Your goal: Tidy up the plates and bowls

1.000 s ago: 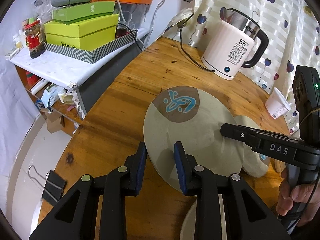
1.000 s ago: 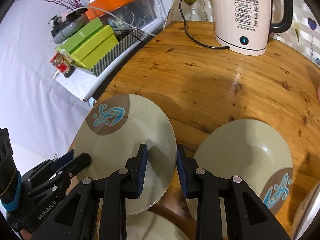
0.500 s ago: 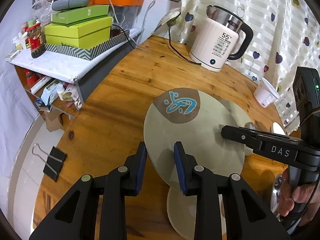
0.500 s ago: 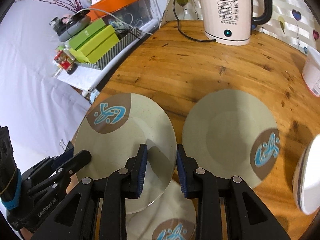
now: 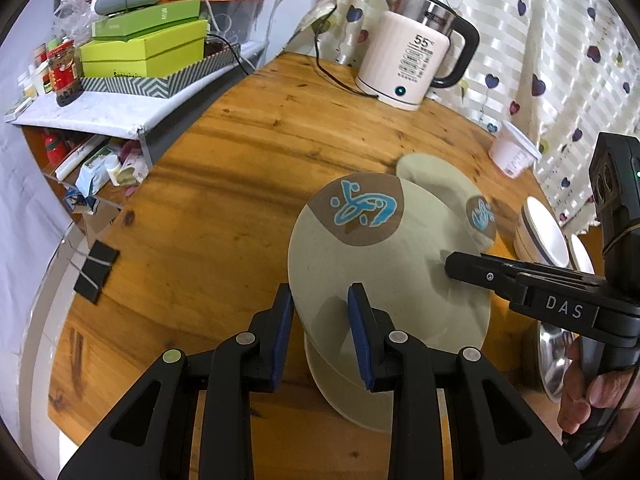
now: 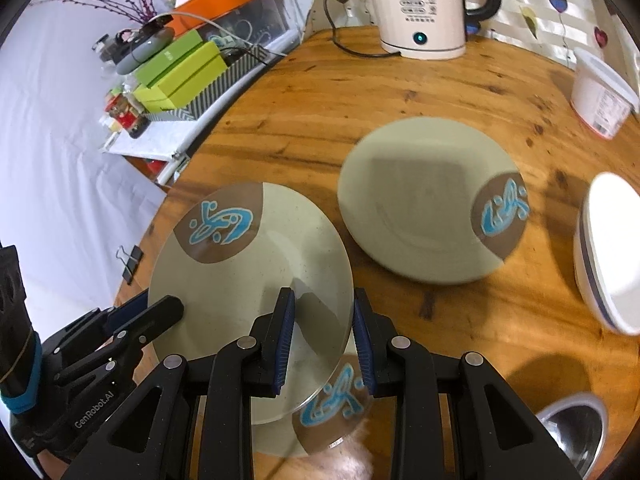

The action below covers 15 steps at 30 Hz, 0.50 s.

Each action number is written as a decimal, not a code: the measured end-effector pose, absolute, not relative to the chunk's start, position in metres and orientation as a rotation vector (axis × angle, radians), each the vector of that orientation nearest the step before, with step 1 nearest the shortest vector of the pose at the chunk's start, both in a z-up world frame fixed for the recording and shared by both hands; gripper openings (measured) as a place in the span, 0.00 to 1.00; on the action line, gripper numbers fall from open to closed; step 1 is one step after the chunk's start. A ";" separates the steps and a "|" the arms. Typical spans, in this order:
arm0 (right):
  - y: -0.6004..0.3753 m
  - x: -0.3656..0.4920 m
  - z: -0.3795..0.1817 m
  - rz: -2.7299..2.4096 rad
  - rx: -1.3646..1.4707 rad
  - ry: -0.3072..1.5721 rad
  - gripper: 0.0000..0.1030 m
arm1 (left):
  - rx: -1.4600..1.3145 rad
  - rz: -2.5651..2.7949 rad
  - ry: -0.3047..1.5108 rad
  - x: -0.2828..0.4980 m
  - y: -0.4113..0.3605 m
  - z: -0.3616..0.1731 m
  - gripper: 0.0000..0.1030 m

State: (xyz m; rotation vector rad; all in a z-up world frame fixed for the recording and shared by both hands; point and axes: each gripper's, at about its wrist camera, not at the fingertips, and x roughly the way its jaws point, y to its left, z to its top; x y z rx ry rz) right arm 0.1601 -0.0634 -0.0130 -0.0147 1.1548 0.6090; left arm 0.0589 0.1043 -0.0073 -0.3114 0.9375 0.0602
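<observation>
Left gripper (image 5: 320, 336) has its jaws closed on the near rim of the held plate (image 5: 384, 272), a pale green plate raised above the table. Right gripper (image 6: 322, 334) has its jaws closed on the opposite rim of the same plate. A second plate (image 6: 340, 404) lies flat on the round wooden table (image 5: 224, 184), directly beneath the held one. A third plate (image 6: 428, 200) rests on the wood further on. A white bowl (image 6: 608, 256) stands to the right. A binder clip (image 5: 96, 270) lies near the left table edge. A white kettle (image 5: 408, 64), corded, stands at the far edge. Beyond: a heart-patterned curtain (image 5: 552, 52), and green boxes (image 5: 144, 48) on a side shelf to the left.
</observation>
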 end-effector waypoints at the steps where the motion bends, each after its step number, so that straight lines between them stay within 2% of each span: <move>1: -0.066 0.158 -0.015 0.604 -0.013 1.158 0.27 | -0.309 0.058 0.941 0.057 0.102 -0.008 0.28; 15: -0.082 0.140 -0.030 0.567 -0.015 1.177 0.27 | -0.287 0.045 0.984 0.048 0.084 -0.022 0.28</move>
